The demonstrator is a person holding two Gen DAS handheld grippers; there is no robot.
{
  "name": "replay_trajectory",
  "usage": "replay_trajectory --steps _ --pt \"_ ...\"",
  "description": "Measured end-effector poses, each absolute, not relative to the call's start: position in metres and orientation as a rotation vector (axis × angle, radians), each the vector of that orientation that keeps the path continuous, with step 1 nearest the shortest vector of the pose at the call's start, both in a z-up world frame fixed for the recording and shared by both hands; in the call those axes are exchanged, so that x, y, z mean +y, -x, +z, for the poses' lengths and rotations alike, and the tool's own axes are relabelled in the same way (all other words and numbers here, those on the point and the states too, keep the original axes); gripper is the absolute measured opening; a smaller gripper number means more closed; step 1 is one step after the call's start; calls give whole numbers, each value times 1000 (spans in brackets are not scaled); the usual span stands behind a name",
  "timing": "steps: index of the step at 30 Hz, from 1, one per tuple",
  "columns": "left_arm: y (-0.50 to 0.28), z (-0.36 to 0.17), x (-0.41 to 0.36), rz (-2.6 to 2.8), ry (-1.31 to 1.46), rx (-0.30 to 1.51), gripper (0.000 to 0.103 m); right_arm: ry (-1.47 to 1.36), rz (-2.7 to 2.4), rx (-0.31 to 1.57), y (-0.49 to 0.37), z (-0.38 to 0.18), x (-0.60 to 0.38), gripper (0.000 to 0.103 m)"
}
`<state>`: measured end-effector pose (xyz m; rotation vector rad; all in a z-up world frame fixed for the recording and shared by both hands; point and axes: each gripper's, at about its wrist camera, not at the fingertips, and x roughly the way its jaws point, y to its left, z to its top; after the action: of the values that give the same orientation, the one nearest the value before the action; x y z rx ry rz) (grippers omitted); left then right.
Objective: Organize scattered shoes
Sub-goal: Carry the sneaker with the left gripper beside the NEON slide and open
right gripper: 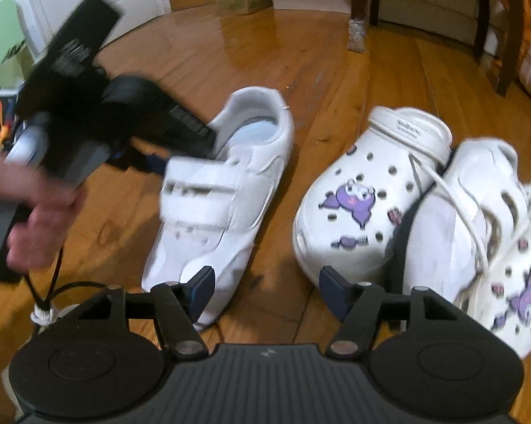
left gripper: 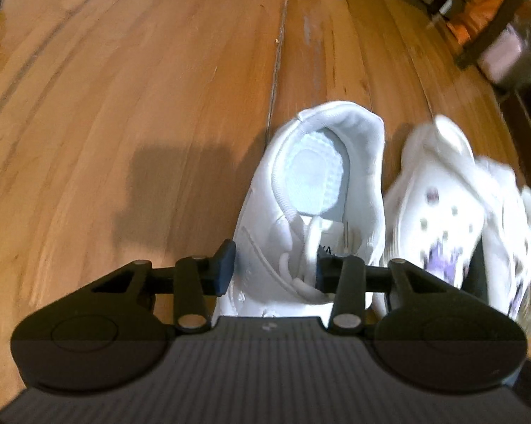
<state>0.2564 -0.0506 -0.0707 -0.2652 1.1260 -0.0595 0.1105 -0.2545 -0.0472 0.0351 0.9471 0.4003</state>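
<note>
In the left wrist view, the left tongs point(left gripper: 270, 266) are sitting low in the frame with their pads spread to either side of the white strap sneaker point(left gripper: 311, 205), which is lying on the wooden floor point(left gripper: 124, 88) at centre with its heel opening pointing up the frame; the pads look set around the forefoot, but whether they are pressing on it I cannot tell. Just beside it, at lower right, a white clog point(left gripper: 442, 208) with purple charms is showing, blurred. In the right wrist view, the right tongs point(right gripper: 267, 291) are hanging released and holding nothing at the bottom of the frame, over bare floor between the sneaker point(right gripper: 223, 198) and the clog point(right gripper: 368, 190). At the left, a hand point(right gripper: 35, 219) is holding the other gripper body, which is reaching in at the sneaker's side. At the right edge, a white lace-up shoe point(right gripper: 453, 212) and a second charm clog point(right gripper: 513, 282) are lying pressed together beside the first clog. The step in hand appears to be lining the strap sneaker up with the row; next, the left tongs probably need a firm pinch on it, then a short slide toward the clog.
</note>
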Motion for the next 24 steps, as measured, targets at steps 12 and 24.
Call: replay_trajectory --steps 12,24 --pt "-164 -53 -83 -190 206 1088 40 -218 383 945 -37 -27 -310 71" --pt "-100 -54 -108 -269 142 1113 41 -150 374 972 -8 -34 -309 71"
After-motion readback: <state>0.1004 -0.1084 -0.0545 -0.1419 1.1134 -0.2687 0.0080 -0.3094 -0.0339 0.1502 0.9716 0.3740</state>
